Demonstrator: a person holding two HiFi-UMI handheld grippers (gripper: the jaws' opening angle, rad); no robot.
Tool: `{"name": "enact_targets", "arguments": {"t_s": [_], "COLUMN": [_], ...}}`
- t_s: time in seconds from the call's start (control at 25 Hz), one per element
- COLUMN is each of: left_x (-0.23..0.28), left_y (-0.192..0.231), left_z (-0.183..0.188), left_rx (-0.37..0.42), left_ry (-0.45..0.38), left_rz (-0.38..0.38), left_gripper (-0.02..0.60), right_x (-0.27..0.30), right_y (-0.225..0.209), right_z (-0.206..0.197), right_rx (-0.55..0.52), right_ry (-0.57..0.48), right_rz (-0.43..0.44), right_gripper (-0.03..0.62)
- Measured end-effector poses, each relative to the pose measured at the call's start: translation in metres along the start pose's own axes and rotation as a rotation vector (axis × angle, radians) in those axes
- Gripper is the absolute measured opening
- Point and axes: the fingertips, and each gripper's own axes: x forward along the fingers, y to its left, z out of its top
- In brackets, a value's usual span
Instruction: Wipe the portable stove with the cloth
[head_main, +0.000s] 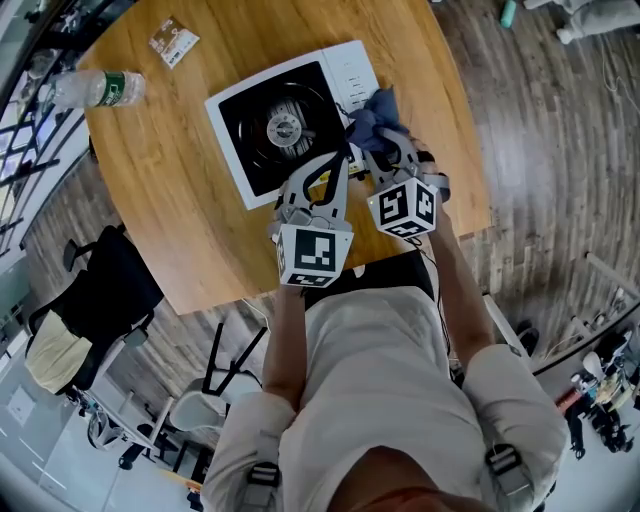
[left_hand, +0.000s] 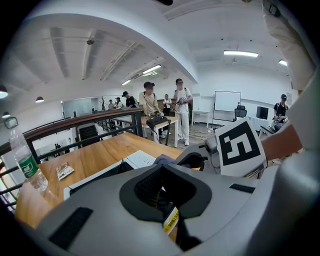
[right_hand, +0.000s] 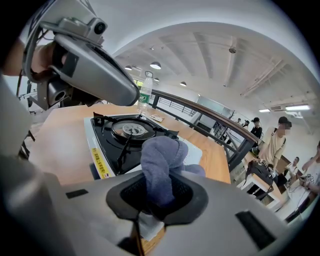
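The portable stove (head_main: 288, 118), white with a black top and a round burner, sits on the round wooden table (head_main: 180, 200). My right gripper (head_main: 386, 138) is shut on a bunched blue-grey cloth (head_main: 373, 116), which rests at the stove's right end by the white control panel. The right gripper view shows the cloth (right_hand: 160, 162) rising out of the jaws, with the stove (right_hand: 122, 132) just beyond. My left gripper (head_main: 337, 160) hovers over the stove's near right corner, shut with nothing in it. In the left gripper view the stove (left_hand: 100, 172) and cloth (left_hand: 164, 160) lie just ahead.
A plastic water bottle (head_main: 100, 90) lies at the table's far left edge and a small packet (head_main: 173, 42) lies at the far side. A dark chair (head_main: 100, 295) stands left of the table. Several people stand round a distant table (left_hand: 160, 120).
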Motion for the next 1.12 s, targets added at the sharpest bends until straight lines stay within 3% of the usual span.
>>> {"name": "enact_targets", "arguments": {"t_s": [1.12], "left_x": [-0.035], "left_y": [-0.021], "left_z": [-0.010], "left_rx": [0.047], "left_ry": [0.004], "left_rz": [-0.076], "left_gripper": [0.020], "right_x": [-0.041], "right_y": [0.032], "right_z": [-0.008], "right_rx": [0.084], "right_ry": [0.106], "right_rz": [0.012], "right_gripper": [0.081]}}
